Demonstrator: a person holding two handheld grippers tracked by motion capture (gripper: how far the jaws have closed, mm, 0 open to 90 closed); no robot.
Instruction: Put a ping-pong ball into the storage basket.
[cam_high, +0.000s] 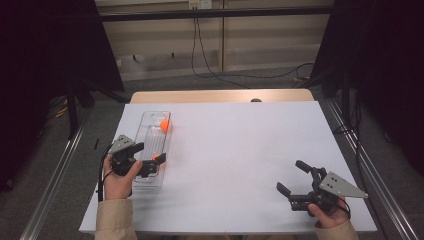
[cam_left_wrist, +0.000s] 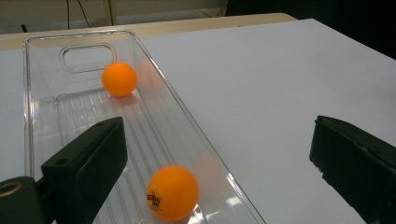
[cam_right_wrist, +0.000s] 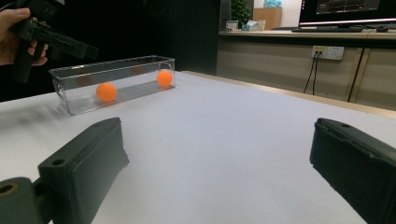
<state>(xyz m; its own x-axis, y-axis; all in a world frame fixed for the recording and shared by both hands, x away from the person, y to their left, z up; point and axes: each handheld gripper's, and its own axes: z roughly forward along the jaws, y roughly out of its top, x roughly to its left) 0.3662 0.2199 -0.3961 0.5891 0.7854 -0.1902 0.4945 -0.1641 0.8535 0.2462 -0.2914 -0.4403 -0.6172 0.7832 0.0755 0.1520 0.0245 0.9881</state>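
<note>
While the left gripper (cam_high: 155, 161) is held released above the near ball (cam_left_wrist: 172, 192) in the clear tray (cam_left_wrist: 42, 100), and the right gripper (cam_high: 291, 181) idles released over the desk (cam_high: 240, 150), a lowering and clenching on that ball is judged due next.

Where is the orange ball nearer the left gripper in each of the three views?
High view: the near ball lies in the clear tray, left of centre, by the left gripper.
Left gripper view: bottom centre, on the tray floor.
Right gripper view: upper left, the left one of two.
Shared landmark: the far ball at the tray's other end.
</note>
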